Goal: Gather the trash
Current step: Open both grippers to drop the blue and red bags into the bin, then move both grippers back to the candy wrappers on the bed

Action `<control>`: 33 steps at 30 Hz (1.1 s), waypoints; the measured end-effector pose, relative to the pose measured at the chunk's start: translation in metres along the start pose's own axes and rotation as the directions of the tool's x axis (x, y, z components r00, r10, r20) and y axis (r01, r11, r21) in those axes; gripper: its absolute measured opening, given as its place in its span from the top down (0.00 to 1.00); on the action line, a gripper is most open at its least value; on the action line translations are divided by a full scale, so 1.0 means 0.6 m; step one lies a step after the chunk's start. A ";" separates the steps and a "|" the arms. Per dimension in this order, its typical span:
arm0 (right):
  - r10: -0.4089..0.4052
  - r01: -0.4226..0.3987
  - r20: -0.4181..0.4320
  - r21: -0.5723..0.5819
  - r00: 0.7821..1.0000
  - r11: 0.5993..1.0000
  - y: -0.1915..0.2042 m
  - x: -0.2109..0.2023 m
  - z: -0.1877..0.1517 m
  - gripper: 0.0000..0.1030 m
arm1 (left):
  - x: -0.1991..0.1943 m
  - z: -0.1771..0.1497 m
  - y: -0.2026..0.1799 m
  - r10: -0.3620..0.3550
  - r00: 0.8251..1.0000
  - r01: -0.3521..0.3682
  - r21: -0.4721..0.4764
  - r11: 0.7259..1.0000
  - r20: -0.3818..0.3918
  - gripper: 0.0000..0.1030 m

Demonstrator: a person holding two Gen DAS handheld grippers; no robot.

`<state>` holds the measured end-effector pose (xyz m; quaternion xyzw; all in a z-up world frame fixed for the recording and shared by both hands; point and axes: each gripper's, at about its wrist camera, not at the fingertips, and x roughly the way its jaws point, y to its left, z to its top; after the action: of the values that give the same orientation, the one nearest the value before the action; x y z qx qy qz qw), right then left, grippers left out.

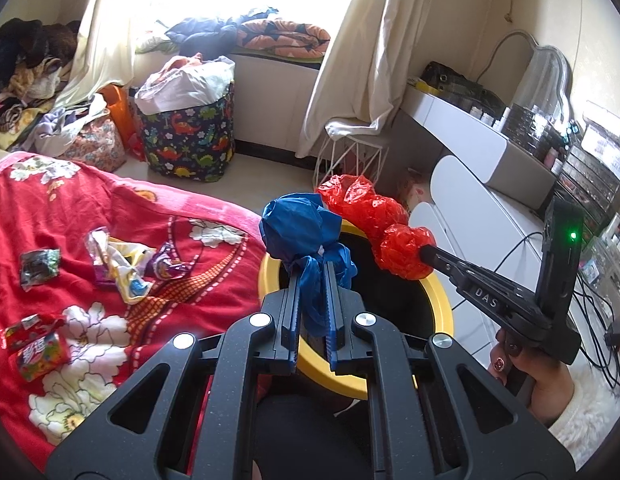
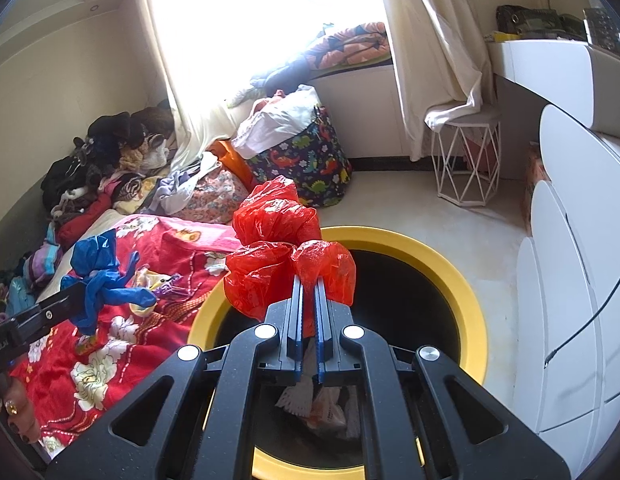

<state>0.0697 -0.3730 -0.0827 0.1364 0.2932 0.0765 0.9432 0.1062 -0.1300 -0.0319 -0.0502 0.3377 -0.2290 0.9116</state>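
My left gripper (image 1: pixel 313 270) is shut on a crumpled blue plastic bag (image 1: pixel 295 230) and holds it over the near rim of the yellow-rimmed trash bin (image 1: pixel 444 300). My right gripper (image 2: pixel 308 282) is shut on a crumpled red plastic bag (image 2: pixel 277 240) and holds it above the bin (image 2: pixel 470 292), which has paper trash inside. In the left wrist view the red bag (image 1: pixel 380 216) hangs over the bin's far side. In the right wrist view the blue bag (image 2: pixel 99 276) is at the left. Several snack wrappers (image 1: pixel 121 264) lie on the red floral bedspread (image 1: pixel 157 320).
A dinosaur-print laundry basket (image 1: pixel 187 140) and clothes piles stand by the window. A white wire stool (image 2: pixel 468 160) and white drawers (image 2: pixel 566 320) are on the right. A cluttered dressing table (image 1: pixel 510 128) has cables hanging beside it.
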 end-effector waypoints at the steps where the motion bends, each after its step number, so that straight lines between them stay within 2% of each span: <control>1: -0.004 0.004 -0.003 0.005 1.000 1.000 -0.002 0.000 -0.001 0.95 | 0.004 0.000 -0.003 -0.001 1.000 0.001 0.003 1.000 -0.004 0.94; 14: -0.049 0.054 -0.064 0.074 0.997 0.996 -0.049 0.016 -0.015 0.94 | 0.064 -0.019 -0.033 -0.019 0.996 0.021 0.027 0.999 -0.084 0.94; 15: -0.053 0.059 -0.072 0.085 0.996 0.995 -0.053 0.017 -0.017 0.88 | 0.069 -0.021 -0.033 -0.015 0.996 0.017 0.024 1.000 -0.091 0.89; 16: -0.059 0.066 -0.075 0.094 0.995 0.993 -0.056 0.018 -0.018 0.72 | 0.074 -0.023 -0.031 -0.017 0.995 0.019 0.018 1.000 -0.101 0.73; 17: -0.064 0.072 -0.077 0.105 0.995 0.992 -0.058 0.018 -0.019 0.62 | 0.078 -0.025 -0.027 -0.017 0.994 0.018 0.004 1.000 -0.108 0.62; 18: -0.064 0.073 -0.074 0.120 0.995 0.990 -0.062 0.017 -0.019 0.51 | 0.080 -0.027 -0.020 -0.015 0.994 0.013 -0.013 1.000 -0.108 0.42; 19: -0.069 0.077 -0.066 0.133 0.995 0.988 -0.066 0.014 -0.019 0.50 | 0.080 -0.028 -0.017 -0.014 0.994 0.011 -0.025 1.000 -0.108 0.34; 21: -0.082 0.090 -0.065 0.131 0.994 0.987 -0.066 0.013 -0.019 0.48 | 0.076 -0.029 -0.009 -0.013 0.995 0.009 -0.044 0.999 -0.098 0.28; 22: -0.086 0.094 -0.062 0.131 0.994 0.987 -0.066 0.013 -0.019 0.45 | 0.073 -0.029 -0.006 -0.007 0.996 0.003 -0.048 0.999 -0.091 0.18; 23: -0.088 0.095 -0.060 0.132 0.994 0.987 -0.064 0.012 -0.020 0.43 | 0.069 -0.029 -0.003 0.000 0.997 -0.005 -0.054 0.999 -0.082 0.12; 33: -0.077 0.078 -0.010 0.069 0.997 0.995 -0.038 0.000 -0.010 0.33 | 0.043 -0.023 0.023 0.046 0.998 -0.049 -0.090 0.995 -0.035 0.11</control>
<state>0.0679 -0.3932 -0.0942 0.1574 0.3042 0.0301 0.9390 0.1201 -0.1289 -0.0611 -0.0795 0.3638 -0.1924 0.9079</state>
